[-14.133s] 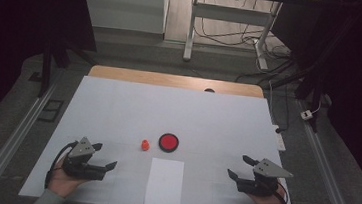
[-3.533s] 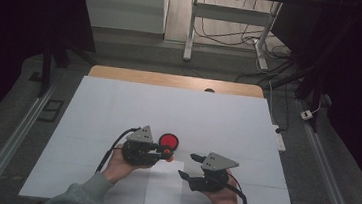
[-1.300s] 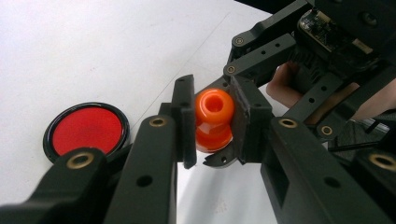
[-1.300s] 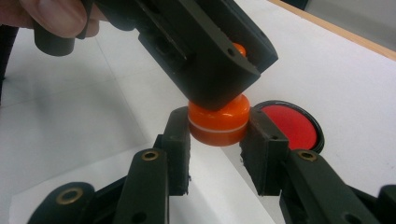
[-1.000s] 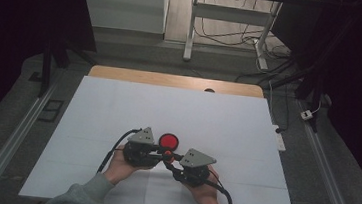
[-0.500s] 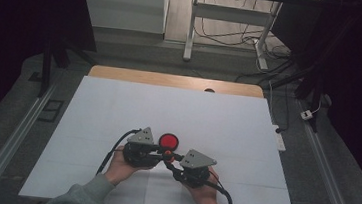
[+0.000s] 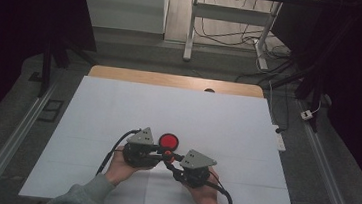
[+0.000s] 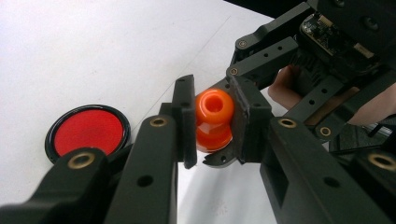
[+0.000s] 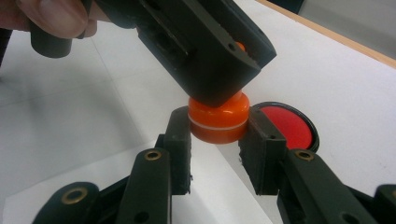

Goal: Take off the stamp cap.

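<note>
A small orange piece (image 7: 167,154) with a rounded, hollow top and a pale seam round its base hangs just above the table. My left gripper (image 7: 163,152) is shut on its upper part (image 8: 214,112) and comes in from the left. My right gripper (image 7: 170,160) is shut on the wider base (image 9: 218,122) from the right. In the left gripper view my pads (image 8: 188,122) press both sides of the orange top. In the right gripper view the left gripper's body (image 9: 205,46) covers the top of the piece.
A round red pad in a black rim (image 7: 168,141) lies on the white table cover (image 7: 118,111), just beyond the grippers. A loose white sheet (image 7: 160,193) lies at the front edge under the hands. A wooden table edge (image 7: 171,80) runs along the back.
Both grippers have come from the front corners to the middle, and the orange piece has left the table. Over the last second nothing has moved.
</note>
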`<state>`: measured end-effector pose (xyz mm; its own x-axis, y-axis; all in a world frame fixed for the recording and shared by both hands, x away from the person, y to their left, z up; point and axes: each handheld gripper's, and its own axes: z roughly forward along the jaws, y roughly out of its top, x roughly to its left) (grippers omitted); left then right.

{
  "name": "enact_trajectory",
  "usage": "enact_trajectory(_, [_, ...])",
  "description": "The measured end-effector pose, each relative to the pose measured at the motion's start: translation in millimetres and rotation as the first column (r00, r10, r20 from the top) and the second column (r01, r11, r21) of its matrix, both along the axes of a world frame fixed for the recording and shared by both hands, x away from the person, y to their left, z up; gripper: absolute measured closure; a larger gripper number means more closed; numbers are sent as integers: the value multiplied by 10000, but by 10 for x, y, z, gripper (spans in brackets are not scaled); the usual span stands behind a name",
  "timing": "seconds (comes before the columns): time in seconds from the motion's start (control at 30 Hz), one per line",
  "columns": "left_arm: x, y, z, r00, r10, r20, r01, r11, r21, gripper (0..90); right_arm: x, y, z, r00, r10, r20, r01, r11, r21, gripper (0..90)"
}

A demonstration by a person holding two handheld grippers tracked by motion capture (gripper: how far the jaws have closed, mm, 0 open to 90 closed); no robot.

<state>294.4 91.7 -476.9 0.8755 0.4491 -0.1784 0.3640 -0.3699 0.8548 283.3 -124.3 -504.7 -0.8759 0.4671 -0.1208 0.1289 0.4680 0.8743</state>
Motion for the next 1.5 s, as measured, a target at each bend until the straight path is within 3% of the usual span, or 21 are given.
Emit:
enact_trajectory(0.3, [-9, 7, 7, 10000, 12, 63, -11, 9999, -114, 728, -3, -5, 6, 10000, 57, 68, -57, 10000, 50, 645])
enact_trajectory(0.33, [-14, 34, 24, 9996, 179, 236, -172, 9994, -297, 728, 0, -9, 11, 10000, 60, 58, -60, 10000, -48, 646])
enact_trajectory(0.4, [7, 145, 86, 9989, 422, 200, -404, 9958, -825, 729, 24, -20, -44, 10000, -56, 38, 58, 9984, -561, 645])
enact_trajectory(0.47, [32, 226, 92, 9985, 554, 24, -548, 9927, -1076, 728, 64, -58, -92, 9993, -230, -301, 220, 9992, -334, 646])
enact_trajectory(0.63, [33, 175, 49, 9992, 411, -12, -410, 9961, -778, 728, 62, -67, -63, 9995, -245, -213, 239, 9994, -253, 645])
enact_trajectory(1.5, [7, 150, 54, 9994, 329, 73, -324, 9977, -595, 727, 77, -172, -21, 9991, -408, -126, 407, 9992, -51, 644])
